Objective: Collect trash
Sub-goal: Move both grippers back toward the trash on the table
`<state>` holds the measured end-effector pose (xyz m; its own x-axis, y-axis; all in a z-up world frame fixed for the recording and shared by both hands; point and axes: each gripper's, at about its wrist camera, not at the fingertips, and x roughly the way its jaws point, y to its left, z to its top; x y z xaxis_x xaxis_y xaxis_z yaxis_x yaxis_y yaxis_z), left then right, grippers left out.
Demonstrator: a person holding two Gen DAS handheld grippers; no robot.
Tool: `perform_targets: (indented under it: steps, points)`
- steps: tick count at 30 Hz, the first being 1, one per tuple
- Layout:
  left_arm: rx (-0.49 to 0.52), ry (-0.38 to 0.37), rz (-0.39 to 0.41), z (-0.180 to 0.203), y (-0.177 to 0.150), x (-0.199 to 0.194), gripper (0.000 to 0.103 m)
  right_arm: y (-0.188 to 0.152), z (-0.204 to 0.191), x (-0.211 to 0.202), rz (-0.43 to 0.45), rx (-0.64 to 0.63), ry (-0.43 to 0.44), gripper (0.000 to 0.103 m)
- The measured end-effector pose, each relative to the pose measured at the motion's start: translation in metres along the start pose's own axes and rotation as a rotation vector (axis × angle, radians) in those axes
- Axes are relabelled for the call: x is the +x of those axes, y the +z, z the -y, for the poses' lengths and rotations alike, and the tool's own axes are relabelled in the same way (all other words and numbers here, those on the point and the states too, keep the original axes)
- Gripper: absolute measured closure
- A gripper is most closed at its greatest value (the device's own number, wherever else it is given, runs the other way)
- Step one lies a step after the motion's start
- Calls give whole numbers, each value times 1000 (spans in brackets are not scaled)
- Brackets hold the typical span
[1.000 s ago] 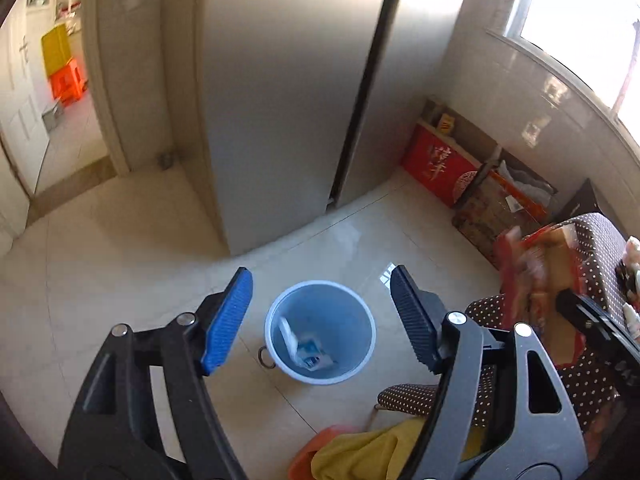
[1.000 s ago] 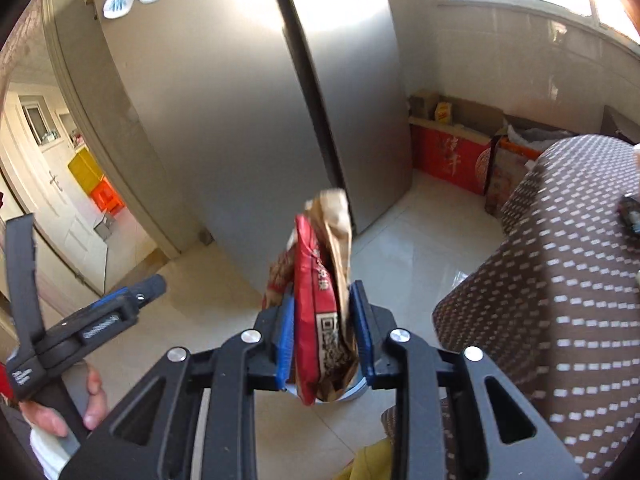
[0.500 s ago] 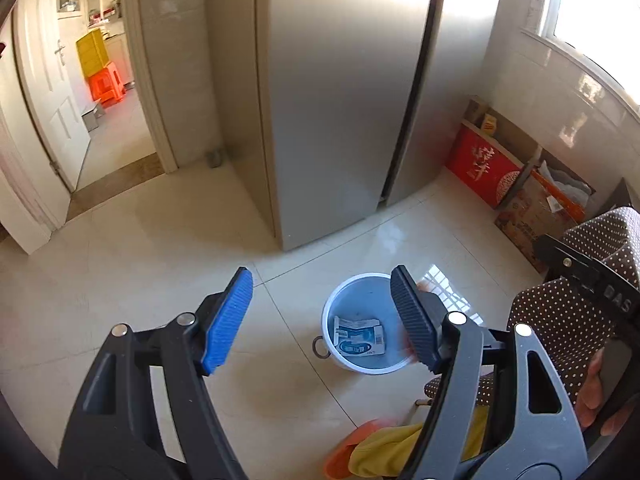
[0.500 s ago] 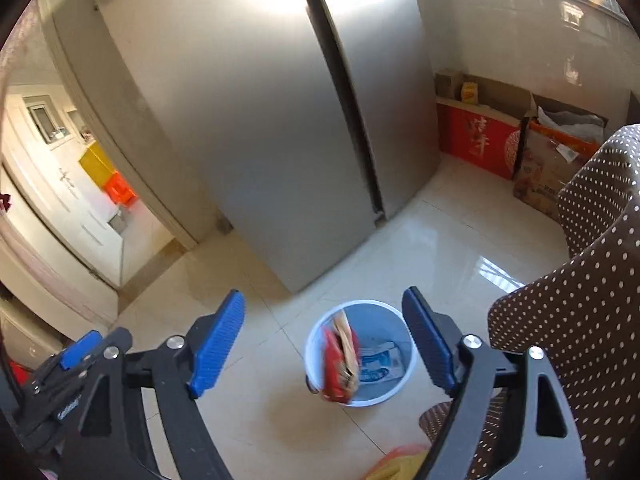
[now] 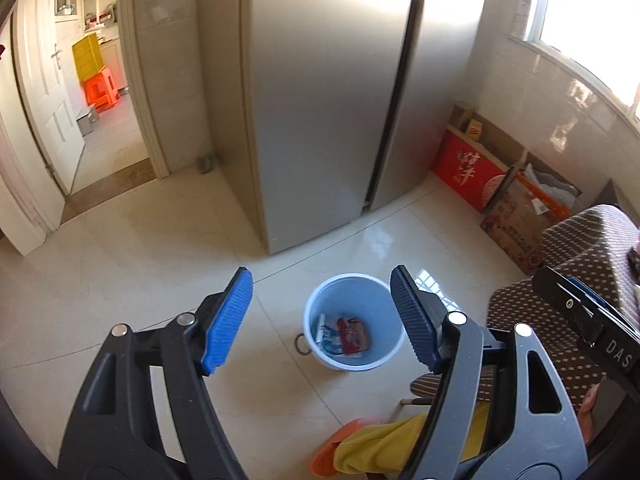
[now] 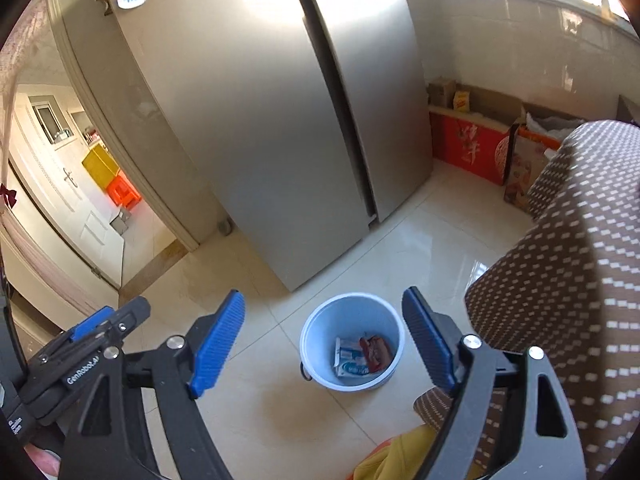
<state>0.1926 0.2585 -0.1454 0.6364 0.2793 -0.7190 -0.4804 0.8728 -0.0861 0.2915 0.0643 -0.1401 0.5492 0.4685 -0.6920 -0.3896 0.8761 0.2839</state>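
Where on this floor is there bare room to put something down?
Bare tile lies between the blue bin and the doorway, and between the fridge and the dotted tablecloth. The window wall is crowded with boxes.

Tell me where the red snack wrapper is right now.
The red snack wrapper lies inside the blue bucket on the floor, beside a white-and-blue packet, centred in both wrist views.

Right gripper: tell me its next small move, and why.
Probably swing the right gripper back toward the polka-dot tablecloth for more trash. Its jaws have just been opening and now stand wide with nothing between them, and the red snack packet already lies in the blue bucket beside a white-and-blue wrapper. What trash is left on the table is not visible.
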Motion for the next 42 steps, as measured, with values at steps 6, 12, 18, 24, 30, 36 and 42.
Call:
perform_targets:
  steps: [6, 12, 18, 24, 30, 36, 42]
  points:
    - [36, -28, 46, 28, -2, -19, 32, 2, 18, -48, 74, 12, -18, 24]
    - [104, -93, 86, 70, -4, -41, 31, 0, 47, -96, 141, 46, -60, 24]
    - [177, -190, 107, 121, -10, -61, 29, -9, 87, -143, 204, 112, -131, 23]
    - [238, -269, 109, 172, -19, -73, 24, -22, 137, -185, 255, 208, -228, 21]
    - [286, -334, 69, 212, -31, -74, 22, -36, 189, -218, 286, 305, -348, 21]
    - [346, -401, 47, 242, -40, -78, 18, -43, 236, -236, 292, 400, -408, 21]
    - [392, -461, 25, 272, -39, -77, 14, -34, 271, -222, 237, 450, -429, 22]
